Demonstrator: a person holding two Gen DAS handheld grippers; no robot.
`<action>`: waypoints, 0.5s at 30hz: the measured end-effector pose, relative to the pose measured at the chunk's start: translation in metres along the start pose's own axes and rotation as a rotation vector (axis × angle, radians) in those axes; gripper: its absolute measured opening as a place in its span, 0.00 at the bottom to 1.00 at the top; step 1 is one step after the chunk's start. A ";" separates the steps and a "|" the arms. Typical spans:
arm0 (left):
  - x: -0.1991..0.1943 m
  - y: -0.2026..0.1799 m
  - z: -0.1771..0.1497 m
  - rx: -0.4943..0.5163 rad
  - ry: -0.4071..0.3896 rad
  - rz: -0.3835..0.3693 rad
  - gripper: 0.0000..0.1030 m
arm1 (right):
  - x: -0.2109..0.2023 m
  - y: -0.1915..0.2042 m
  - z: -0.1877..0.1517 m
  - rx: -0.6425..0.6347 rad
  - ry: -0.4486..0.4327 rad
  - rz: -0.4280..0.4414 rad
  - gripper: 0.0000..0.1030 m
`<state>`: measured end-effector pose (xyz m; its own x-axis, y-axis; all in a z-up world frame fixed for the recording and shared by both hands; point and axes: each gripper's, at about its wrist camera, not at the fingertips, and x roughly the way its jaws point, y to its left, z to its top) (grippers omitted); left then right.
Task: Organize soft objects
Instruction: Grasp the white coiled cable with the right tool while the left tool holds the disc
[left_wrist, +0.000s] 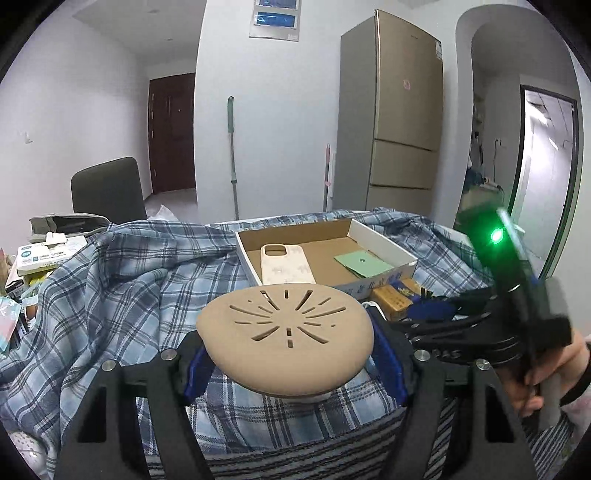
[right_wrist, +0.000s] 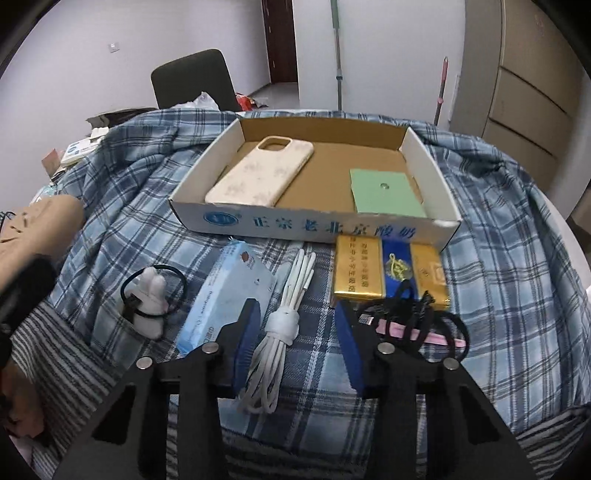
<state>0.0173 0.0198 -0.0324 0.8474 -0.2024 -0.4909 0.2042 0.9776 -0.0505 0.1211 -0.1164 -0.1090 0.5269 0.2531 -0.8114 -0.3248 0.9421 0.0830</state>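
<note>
Left wrist view had your left tongs (left_wrist: 291, 363) closed on the tan slotted pad (left_wrist: 284, 330), one blue pad at each side of it, and the piece rode clear above the plaid cloth (left_wrist: 122, 280) covering the surface, short of the cardboard tray (left_wrist: 384, 245). Your right tongs (right_wrist: 297, 341) stood wide open with nothing between them, hovering over the coiled white cable (right_wrist: 280, 325), whose loops lay on the cloth between the two blue pads; whether the pads touched it you could not tell from either view. Outward from there, the tray already held a cream phone case (right_wrist: 258, 171) at its left and a green square cloth (right_wrist: 384, 195) at its right, so two soft things looked sorted. Outside the tray, along its near wall, lay a blue tissue pack (right_wrist: 225, 299), a black hair tie with a white rabbit charm (right_wrist: 149, 299), a gold and blue packet (right_wrist: 388, 273), and a tangle of black ties with a pink strip (right_wrist: 417, 325) by your right tongs. By that count you were perhaps a third of the way through: the tan pad was in transit and looked next for the tray, and the cable, tissue pack, hair ties and packet remained to be judged and placed.
</note>
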 end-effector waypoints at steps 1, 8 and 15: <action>-0.001 0.001 0.000 -0.004 -0.003 -0.002 0.73 | 0.002 0.001 -0.001 -0.006 0.004 0.007 0.38; -0.008 -0.001 0.001 -0.004 -0.032 -0.007 0.73 | 0.011 0.012 -0.007 -0.063 0.028 0.002 0.22; -0.011 -0.003 0.001 -0.006 -0.041 0.000 0.73 | -0.008 0.008 -0.008 -0.052 -0.041 0.029 0.17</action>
<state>0.0081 0.0191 -0.0256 0.8668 -0.2048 -0.4547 0.2017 0.9779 -0.0560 0.1083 -0.1125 -0.1062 0.5482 0.2904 -0.7843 -0.3801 0.9219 0.0756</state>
